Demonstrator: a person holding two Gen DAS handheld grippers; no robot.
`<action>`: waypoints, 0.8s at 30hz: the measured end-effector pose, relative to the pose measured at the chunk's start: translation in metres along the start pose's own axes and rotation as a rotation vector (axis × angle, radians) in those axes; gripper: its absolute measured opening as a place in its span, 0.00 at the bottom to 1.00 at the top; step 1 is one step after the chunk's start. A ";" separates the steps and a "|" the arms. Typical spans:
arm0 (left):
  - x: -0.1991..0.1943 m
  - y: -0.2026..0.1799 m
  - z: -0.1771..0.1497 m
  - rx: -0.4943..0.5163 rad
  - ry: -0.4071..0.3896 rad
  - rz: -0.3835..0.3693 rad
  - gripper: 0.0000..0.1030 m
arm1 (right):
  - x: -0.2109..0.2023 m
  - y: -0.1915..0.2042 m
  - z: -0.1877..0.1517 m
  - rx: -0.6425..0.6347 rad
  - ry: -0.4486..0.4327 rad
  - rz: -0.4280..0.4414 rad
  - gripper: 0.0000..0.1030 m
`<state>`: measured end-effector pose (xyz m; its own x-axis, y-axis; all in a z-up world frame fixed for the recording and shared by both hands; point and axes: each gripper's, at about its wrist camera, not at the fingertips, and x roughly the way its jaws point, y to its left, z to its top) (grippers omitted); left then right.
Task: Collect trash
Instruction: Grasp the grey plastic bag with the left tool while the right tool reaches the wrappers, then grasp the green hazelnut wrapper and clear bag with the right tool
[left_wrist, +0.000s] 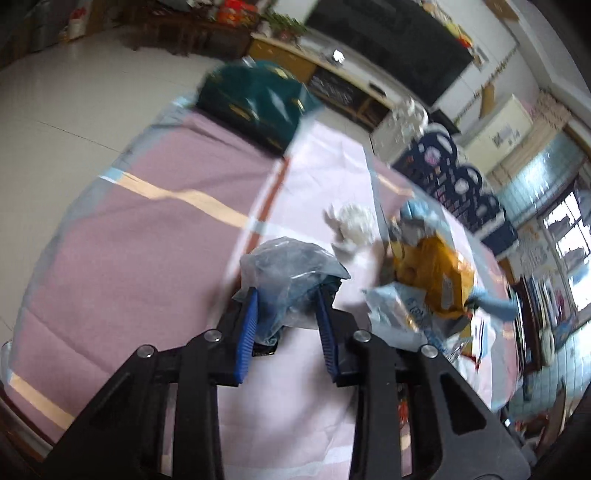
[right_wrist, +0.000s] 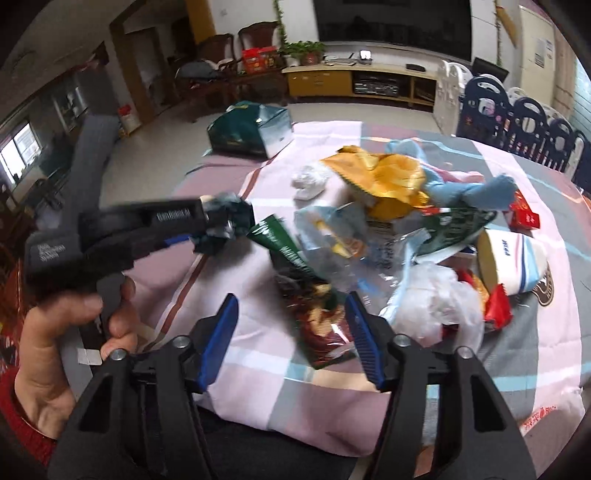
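**Left gripper clamped on crumpled bag; right gripper apart over trash pile**

The left gripper (left_wrist: 286, 295) has its blue pads pressed on both sides of a crumpled clear bag (left_wrist: 291, 269) with dark material bunched inside. The right wrist view confirms it: the left gripper (right_wrist: 207, 230) holds the wad (right_wrist: 225, 225) clear of the cloth, left of the main pile. A hand (right_wrist: 70, 332) with a red sleeve at the wrist grips the tool's handle.

The right gripper (right_wrist: 291, 332) stands with its jaws apart, pads touching nothing. Between them, lower down, lies a green and red snack bag (right_wrist: 314, 317) on the cloth.

The trash sits on a table (right_wrist: 546, 343) covered with a pink, grey and white checked cloth. Noted in the pile:
- a yellow wrapper (right_wrist: 388, 177), crumpled, toward the far side;
- a light blue cloth (right_wrist: 480, 192) just beside the yellow wrapper;
- a white tissue wad (right_wrist: 308, 181) left of the yellow wrapper, apart from it;
- a clear wrapper (right_wrist: 332, 243) at the centre;
- a white plastic bag (right_wrist: 436, 299) to the right of the gripper;
- a paper cup (right_wrist: 513, 258) lying on its side at the right;
- a red packet (right_wrist: 524, 218) near the right edge.

A dark green bag (right_wrist: 251, 129) stands at the table's far end, well apart from the pile. Both views are motion-blurred; printing on the wrappers is not legible.
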<state>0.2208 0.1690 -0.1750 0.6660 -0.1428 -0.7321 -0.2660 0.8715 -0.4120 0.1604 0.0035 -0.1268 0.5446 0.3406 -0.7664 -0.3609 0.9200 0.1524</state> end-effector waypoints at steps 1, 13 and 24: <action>-0.007 0.003 0.000 -0.012 -0.032 0.011 0.31 | 0.002 0.002 0.000 -0.001 0.008 0.018 0.53; -0.023 0.004 -0.002 0.002 -0.100 0.087 0.31 | 0.053 0.006 0.013 -0.034 0.099 -0.201 0.53; -0.029 0.018 0.002 -0.031 -0.134 0.154 0.31 | 0.072 0.021 0.006 -0.110 0.133 -0.251 0.45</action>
<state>0.1976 0.1900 -0.1603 0.7020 0.0562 -0.7099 -0.3917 0.8630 -0.3190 0.1965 0.0487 -0.1755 0.5257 0.0707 -0.8477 -0.3114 0.9434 -0.1145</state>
